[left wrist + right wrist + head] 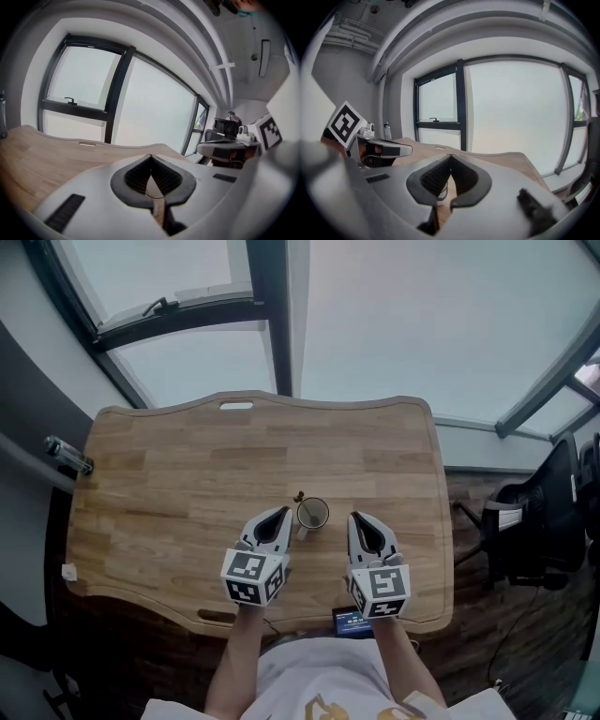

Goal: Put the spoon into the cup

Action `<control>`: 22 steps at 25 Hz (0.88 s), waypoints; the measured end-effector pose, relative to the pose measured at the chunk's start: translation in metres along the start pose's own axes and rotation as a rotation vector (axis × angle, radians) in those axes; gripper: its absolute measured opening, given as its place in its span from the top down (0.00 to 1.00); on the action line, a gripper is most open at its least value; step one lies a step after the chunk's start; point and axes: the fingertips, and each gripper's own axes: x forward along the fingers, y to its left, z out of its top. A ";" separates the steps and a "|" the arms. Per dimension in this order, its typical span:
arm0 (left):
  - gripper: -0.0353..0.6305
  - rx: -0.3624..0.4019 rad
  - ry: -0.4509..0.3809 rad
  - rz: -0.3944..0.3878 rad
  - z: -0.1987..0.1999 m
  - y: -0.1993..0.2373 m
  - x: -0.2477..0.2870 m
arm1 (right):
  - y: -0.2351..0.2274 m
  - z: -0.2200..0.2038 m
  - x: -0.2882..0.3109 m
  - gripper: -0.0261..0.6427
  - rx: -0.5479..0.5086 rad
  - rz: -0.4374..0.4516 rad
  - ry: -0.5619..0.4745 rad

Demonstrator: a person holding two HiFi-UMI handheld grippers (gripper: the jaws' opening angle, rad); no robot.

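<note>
A small metal cup (313, 514) stands on the wooden table (169, 484), near its front middle. A thin handle with a dark end (299, 496) sticks up over the cup's left rim; it looks like the spoon standing in the cup. My left gripper (282, 513) rests just left of the cup and is shut and empty. Just right of the cup, my right gripper (355, 517) is also shut and empty. In the left gripper view the jaw tips (150, 156) meet. The right gripper view shows its tips (450, 156) meeting, with the cup (441, 192) peeking through below them.
A bottle (67, 456) lies off the table's left edge. A small dark device (353, 622) sits at the front edge by my body. An office chair (539, 517) stands to the right. Large windows run behind the table.
</note>
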 end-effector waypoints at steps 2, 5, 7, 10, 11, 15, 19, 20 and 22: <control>0.93 0.015 -0.003 -0.009 0.003 -0.003 -0.004 | 0.000 0.002 -0.004 0.92 -0.008 -0.020 -0.004; 0.93 0.018 -0.015 -0.010 0.007 -0.006 -0.008 | 0.000 0.003 -0.007 0.92 -0.013 -0.027 -0.003; 0.93 0.023 -0.023 -0.004 0.009 -0.007 -0.011 | 0.002 0.003 -0.009 0.92 -0.018 -0.028 -0.002; 0.93 0.038 -0.031 0.015 0.010 -0.004 -0.015 | 0.004 0.004 -0.012 0.92 -0.021 -0.029 -0.007; 0.93 0.039 -0.032 0.021 0.010 -0.003 -0.016 | 0.005 0.005 -0.012 0.92 -0.020 -0.029 -0.009; 0.93 0.033 -0.036 0.031 0.010 -0.003 -0.017 | 0.004 0.004 -0.014 0.92 -0.016 -0.026 -0.012; 0.93 0.013 -0.048 0.022 0.011 -0.005 -0.016 | 0.005 0.001 -0.013 0.92 -0.004 -0.022 -0.008; 0.93 0.013 -0.047 0.021 0.011 -0.005 -0.016 | 0.005 0.001 -0.013 0.92 -0.003 -0.021 -0.007; 0.93 0.014 -0.043 0.020 0.011 -0.005 -0.014 | 0.005 0.002 -0.011 0.92 -0.003 -0.019 -0.007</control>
